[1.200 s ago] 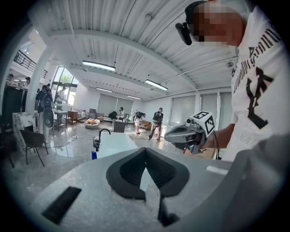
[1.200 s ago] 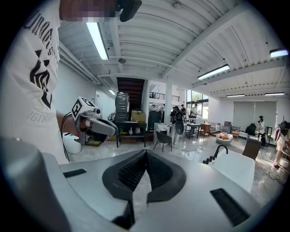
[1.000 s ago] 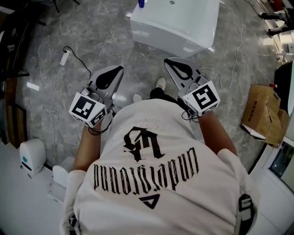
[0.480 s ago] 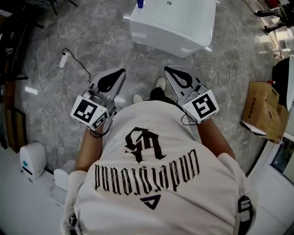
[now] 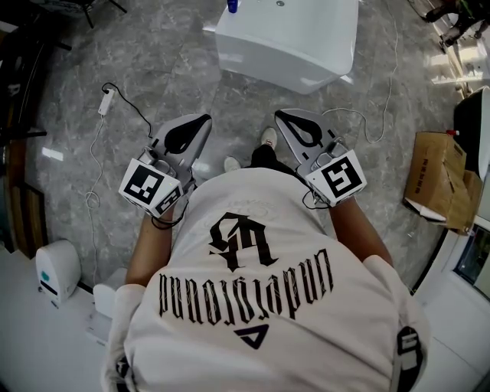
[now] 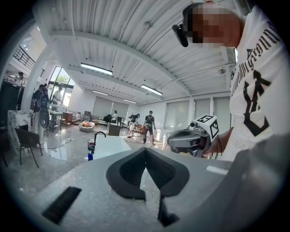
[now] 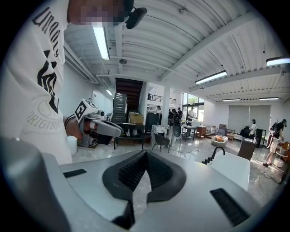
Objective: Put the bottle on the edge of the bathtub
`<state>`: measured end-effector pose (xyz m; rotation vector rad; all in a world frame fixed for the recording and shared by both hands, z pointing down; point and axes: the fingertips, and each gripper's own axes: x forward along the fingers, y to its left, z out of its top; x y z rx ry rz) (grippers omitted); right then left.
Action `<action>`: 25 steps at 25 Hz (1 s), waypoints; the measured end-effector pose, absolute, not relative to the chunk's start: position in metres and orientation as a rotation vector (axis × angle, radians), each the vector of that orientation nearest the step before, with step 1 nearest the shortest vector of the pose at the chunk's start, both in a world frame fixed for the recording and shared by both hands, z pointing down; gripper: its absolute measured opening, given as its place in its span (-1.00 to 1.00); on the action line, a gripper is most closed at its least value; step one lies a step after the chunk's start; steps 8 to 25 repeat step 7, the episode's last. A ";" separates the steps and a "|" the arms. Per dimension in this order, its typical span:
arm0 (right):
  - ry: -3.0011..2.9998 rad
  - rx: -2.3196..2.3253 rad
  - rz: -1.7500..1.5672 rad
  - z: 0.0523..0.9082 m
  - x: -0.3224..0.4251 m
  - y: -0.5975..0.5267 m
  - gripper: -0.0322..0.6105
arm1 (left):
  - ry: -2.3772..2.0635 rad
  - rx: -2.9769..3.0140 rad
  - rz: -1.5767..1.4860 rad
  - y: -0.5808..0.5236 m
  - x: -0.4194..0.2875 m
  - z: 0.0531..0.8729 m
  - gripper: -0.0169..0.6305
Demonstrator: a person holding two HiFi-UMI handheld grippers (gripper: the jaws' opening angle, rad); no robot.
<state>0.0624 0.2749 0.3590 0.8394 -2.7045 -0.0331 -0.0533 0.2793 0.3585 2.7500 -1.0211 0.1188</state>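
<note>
A white bathtub (image 5: 291,38) stands on the grey marble floor at the top of the head view. A small blue bottle (image 5: 233,6) sits at its left corner by the edge of the picture. In the left gripper view the blue bottle (image 6: 90,156) stands beside the tub's black faucet (image 6: 97,136). My left gripper (image 5: 200,121) and right gripper (image 5: 282,116) are held side by side in front of the body, well short of the tub. Both point toward it. Both are shut with nothing between the jaws. The tub (image 7: 233,167) shows at the right of the right gripper view.
A brown cardboard box (image 5: 440,184) lies on the floor at the right. A white cable with a plug (image 5: 105,99) trails at the left, and a white appliance (image 5: 55,272) stands at the lower left. Several people and furniture are far off in the hall.
The right gripper has shifted a little toward the body in the head view. The tub has slid slightly up the picture. Both grippers stay shut and empty.
</note>
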 end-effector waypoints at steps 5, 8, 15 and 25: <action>-2.703 0.843 -0.033 0.359 0.063 0.273 -0.86 | -0.996 2.765 0.123 0.279 -0.050 0.359 -0.90; -2.699 0.845 -0.030 0.360 0.063 0.272 -0.86 | -0.990 2.764 0.120 0.278 -0.050 0.360 -0.90; -2.699 0.845 -0.030 0.360 0.063 0.272 -0.86 | -0.990 2.764 0.120 0.278 -0.050 0.360 -0.90; -2.699 0.845 -0.030 0.360 0.063 0.272 -0.86 | -0.990 2.764 0.120 0.278 -0.050 0.360 -0.90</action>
